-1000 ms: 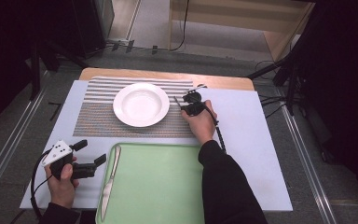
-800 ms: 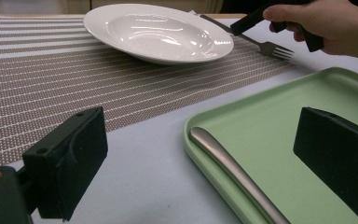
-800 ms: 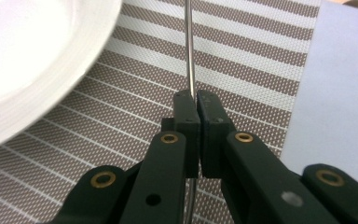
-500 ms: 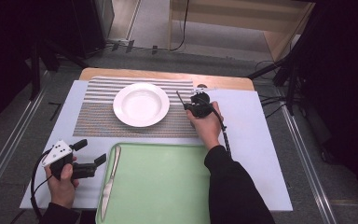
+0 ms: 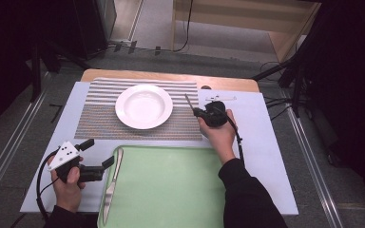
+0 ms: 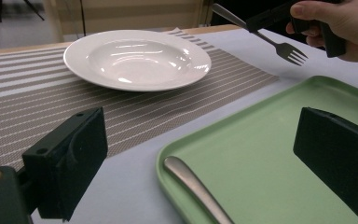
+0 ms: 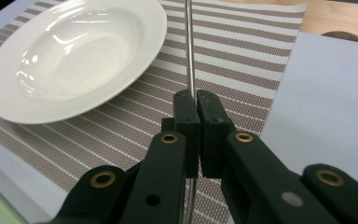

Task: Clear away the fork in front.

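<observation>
Fork (image 6: 279,44): one, gripped by right claw (image 7: 193,105); left claw (image 5: 97,159) released; one plate (image 5: 144,106).

Right gripper (image 5: 196,108): centre-right of the high view, held in the right hand (image 5: 220,135), black-sleeved forearm running in from the bottom edge. Jaws pressed together on a thin metal fork handle (image 7: 189,56) (seen clearly in the right gripper view).

Left gripper (image 5: 99,157): lower left, gripped by the left hand (image 5: 68,187), jaws wide apart, apparently held level.
</observation>
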A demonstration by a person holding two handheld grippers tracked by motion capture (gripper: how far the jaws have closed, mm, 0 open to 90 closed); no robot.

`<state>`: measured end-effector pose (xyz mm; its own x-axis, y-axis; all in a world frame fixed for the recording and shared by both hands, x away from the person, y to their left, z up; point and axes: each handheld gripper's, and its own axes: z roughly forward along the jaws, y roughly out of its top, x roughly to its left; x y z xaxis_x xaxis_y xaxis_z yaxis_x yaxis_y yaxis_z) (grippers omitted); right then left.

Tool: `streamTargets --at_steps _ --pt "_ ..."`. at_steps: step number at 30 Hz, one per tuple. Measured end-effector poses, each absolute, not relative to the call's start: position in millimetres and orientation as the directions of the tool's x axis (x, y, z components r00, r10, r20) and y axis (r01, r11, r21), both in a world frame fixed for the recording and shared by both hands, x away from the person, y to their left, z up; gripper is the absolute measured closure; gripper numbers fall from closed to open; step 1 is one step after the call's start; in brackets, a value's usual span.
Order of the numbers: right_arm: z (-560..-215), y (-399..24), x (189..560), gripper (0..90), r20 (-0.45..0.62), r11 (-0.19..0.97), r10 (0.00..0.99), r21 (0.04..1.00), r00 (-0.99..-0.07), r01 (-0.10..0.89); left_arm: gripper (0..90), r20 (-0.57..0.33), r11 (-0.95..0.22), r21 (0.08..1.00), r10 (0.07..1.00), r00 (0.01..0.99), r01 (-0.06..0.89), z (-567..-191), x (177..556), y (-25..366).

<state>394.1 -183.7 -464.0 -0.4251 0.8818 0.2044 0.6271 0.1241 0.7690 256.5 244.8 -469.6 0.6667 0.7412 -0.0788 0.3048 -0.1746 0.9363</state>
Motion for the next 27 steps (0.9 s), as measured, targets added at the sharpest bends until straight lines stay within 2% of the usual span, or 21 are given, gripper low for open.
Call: streamTargets --at_steps 27 --pt "-458 -209 315 86.3 0.240 0.063 0.840 0.847 -0.486 0.528 2.3 -0.044 -0.244 0.933 0.653 0.756 0.265 -453 264 187"
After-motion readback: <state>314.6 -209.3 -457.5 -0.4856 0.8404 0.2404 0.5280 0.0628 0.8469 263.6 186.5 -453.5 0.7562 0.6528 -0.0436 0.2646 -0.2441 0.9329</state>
